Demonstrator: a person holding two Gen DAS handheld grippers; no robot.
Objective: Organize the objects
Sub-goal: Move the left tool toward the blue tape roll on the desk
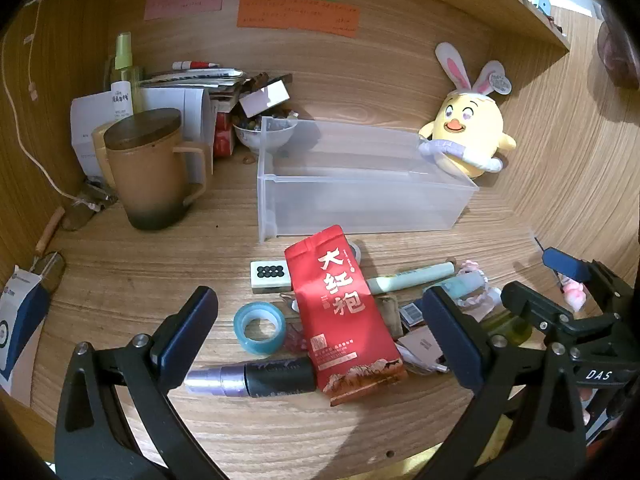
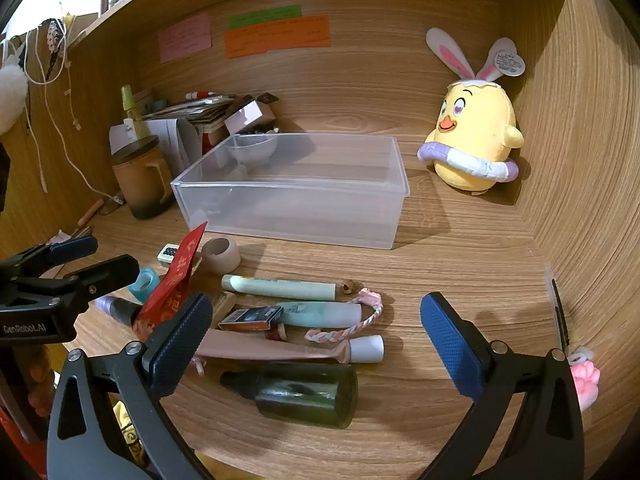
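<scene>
A clear plastic bin [image 1: 360, 184] [image 2: 292, 196] stands empty on the wooden desk. In front of it lies a heap of small things: a red tea pouch [image 1: 340, 312] [image 2: 176, 276], a blue tape roll [image 1: 260, 326], a purple and black spray bottle [image 1: 256, 378], a mahjong tile [image 1: 270, 276], a pale green tube [image 1: 408, 276] [image 2: 280, 287] and a dark green bottle [image 2: 304, 394]. My left gripper [image 1: 320, 320] is open and empty, its jaws either side of the red pouch. My right gripper [image 2: 316, 324] is open and empty above the tubes and the dark bottle.
A brown lidded mug [image 1: 152, 168] and stacked papers and boxes [image 1: 192, 92] fill the back left. A yellow plush chick [image 1: 468, 128] [image 2: 472, 136] sits at the back right. Wooden walls close in the back and both sides. A pink toy [image 2: 586, 380] hangs at the right edge.
</scene>
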